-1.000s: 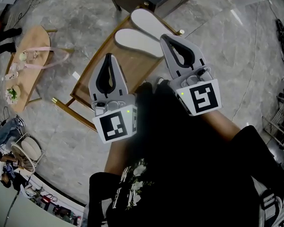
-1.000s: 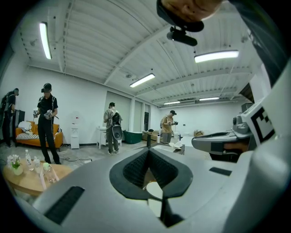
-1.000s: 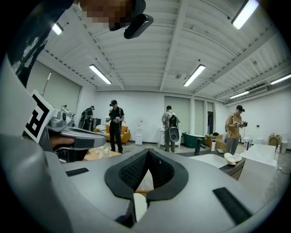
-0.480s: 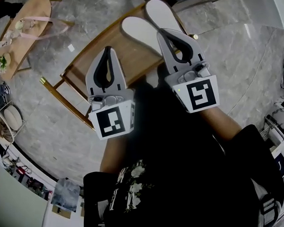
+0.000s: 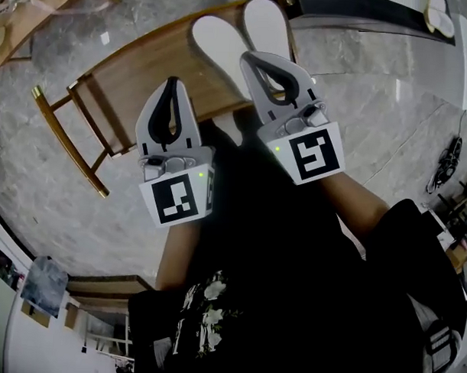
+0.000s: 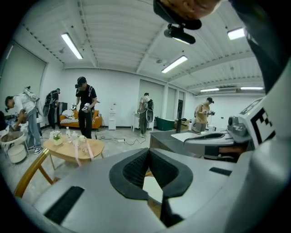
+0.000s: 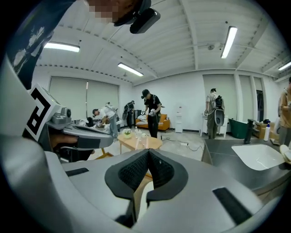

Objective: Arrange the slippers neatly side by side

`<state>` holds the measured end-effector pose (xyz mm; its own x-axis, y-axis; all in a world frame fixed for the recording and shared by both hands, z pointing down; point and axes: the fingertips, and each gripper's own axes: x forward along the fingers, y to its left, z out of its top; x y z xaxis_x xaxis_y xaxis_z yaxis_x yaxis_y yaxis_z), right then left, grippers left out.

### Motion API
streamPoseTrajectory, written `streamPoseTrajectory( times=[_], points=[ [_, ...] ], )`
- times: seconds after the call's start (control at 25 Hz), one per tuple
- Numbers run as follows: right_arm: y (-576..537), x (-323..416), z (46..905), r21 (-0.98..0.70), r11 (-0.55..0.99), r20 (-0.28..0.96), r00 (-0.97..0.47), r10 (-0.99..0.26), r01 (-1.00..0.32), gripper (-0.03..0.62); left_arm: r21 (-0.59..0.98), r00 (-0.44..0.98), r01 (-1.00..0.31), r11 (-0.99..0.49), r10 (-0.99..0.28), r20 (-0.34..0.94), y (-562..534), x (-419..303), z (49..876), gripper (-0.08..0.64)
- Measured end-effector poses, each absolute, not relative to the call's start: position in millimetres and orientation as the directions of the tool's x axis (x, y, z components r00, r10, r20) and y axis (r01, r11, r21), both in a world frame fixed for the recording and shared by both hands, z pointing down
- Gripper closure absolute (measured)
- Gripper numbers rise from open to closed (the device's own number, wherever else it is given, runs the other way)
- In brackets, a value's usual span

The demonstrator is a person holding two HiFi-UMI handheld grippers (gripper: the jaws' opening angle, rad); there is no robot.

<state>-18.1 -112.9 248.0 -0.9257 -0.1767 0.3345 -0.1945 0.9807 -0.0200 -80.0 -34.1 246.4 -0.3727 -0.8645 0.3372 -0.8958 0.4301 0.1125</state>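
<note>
Spreading across the head view, the grey stone floor point(image 5: 359, 87) carries a low wooden table point(image 5: 142, 68). Over the table's near edge hang the left gripper point(image 5: 172, 84) and the right gripper point(image 5: 251, 62), each with its jaws pressed together on nothing. Two white slippers point(image 5: 216, 40) lie side by side on the table's far end, their near ends under the right gripper's tip.
</note>
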Motion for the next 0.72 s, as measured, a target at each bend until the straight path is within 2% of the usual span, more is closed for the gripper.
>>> streamPoseTrajectory(
  times=[0.4, 0.52, 0.72],
  points=[
    [-120, -22, 293, -0.057, 0.995, 0.389, -0.919, -0.057, -0.086, 0.594, 0.137, -0.428, -0.839, 0.526, -0.794, 0.432, -32, -64, 297, 0.555],
    [-123, -21, 310, -0.049, 0.997, 0.416, -0.909, -0.036, -0.062, 0.594, 0.199, -0.41, -0.816, 0.543, -0.786, 0.462, -34, -56, 319, 0.494],
    [-130, -12, 330, -0.071, 0.995, 0.449, -0.893, -0.034, -0.074, 0.594, 0.251, -0.349, -0.8, 0.545, -0.763, 0.544, -44, -42, 360, 0.454]
  ],
)
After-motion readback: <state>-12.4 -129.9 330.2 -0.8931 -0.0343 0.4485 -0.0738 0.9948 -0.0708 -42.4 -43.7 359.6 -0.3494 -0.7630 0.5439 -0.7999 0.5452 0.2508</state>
